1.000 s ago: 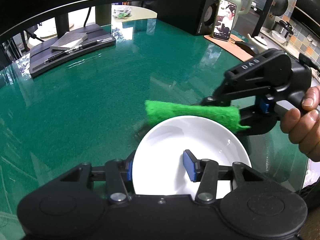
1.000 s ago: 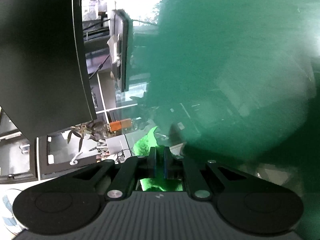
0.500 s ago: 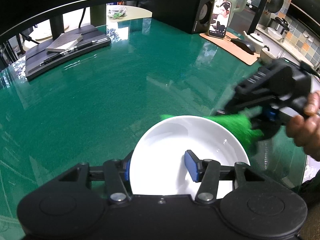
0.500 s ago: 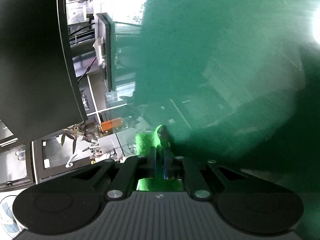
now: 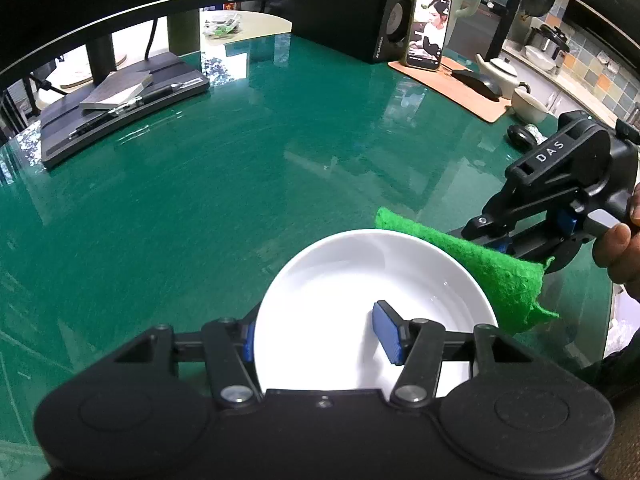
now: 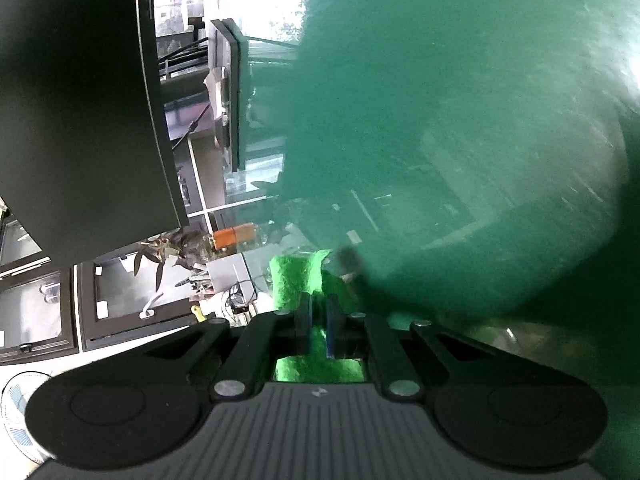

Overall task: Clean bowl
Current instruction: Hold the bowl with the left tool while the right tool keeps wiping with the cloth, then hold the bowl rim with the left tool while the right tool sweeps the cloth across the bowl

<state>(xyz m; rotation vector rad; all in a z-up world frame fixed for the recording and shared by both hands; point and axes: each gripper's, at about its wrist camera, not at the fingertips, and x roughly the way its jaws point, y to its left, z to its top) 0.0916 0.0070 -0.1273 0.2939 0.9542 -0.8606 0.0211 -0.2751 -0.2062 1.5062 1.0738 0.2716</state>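
Looking down from the left wrist, we see a white bowl sitting on the glossy green table, close to the near edge. It is a shallow, round, glazed bowl, plain white with no pattern, its inside smooth and shiny with a soft highlight across the base; we can make out no food or marks on it. Our left gripper straddles the near left part of the rim: one blue pad sits outside the wall, the other blue pad stands inside the bowl, clear of the wall, and the jaws are opening, so the bowl lies between them without being pinched. Along the far right of the rim lies a bright green scouring pad, fuzzy and rectangular, drooping over the bowl's right edge. Our right gripper is clenched on that pad, and a hand wraps its handle at the right edge of the view. From the right wrist, the right gripper shows its two blue pads pressed nearly together with the green scouring pad squeezed between them and sticking out ahead; the table beyond is smeared by blur. Farther back on the table stand a dark monitor stand, a black speaker, a phone propped upright with its screen lit, and a tan mat.
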